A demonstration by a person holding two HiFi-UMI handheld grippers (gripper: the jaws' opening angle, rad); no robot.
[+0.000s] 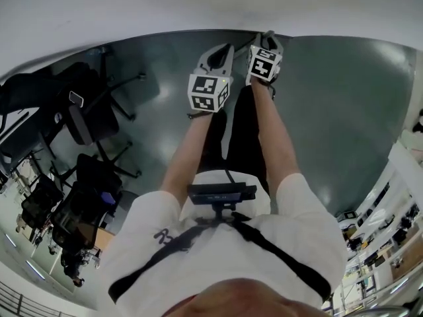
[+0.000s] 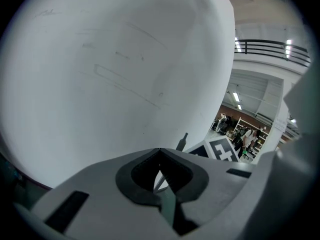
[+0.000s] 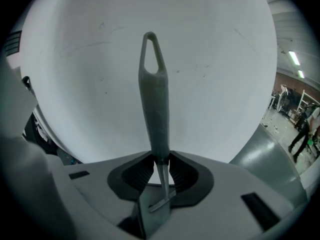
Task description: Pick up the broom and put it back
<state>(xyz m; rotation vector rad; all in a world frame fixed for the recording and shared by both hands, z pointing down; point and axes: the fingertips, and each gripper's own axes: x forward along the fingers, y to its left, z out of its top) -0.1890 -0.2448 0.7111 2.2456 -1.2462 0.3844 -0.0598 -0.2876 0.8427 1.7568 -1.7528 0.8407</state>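
The broom's grey handle [image 3: 154,99], with a hanging loop at its end, points at the white wall [image 3: 210,44]. My right gripper [image 3: 161,156] is shut on the handle's lower end, and the rest of the broom is hidden behind the jaws. In the head view the right gripper [image 1: 268,39] is held out close to the wall, with my left gripper [image 1: 221,50] just left of it. In its own view the left gripper [image 2: 160,151] has its jaw tips together, and I see nothing held between them. Beyond it show a dark slim tip [image 2: 183,141] and the right gripper's marker cube [image 2: 221,151].
A grey floor [image 1: 330,111] runs up to the white wall [image 1: 198,5]. Black office chairs [image 1: 86,117] stand to the left. Far off in the left gripper view, an open hall with shelves and people [image 2: 245,134] lies to the right, under a railing [image 2: 270,49].
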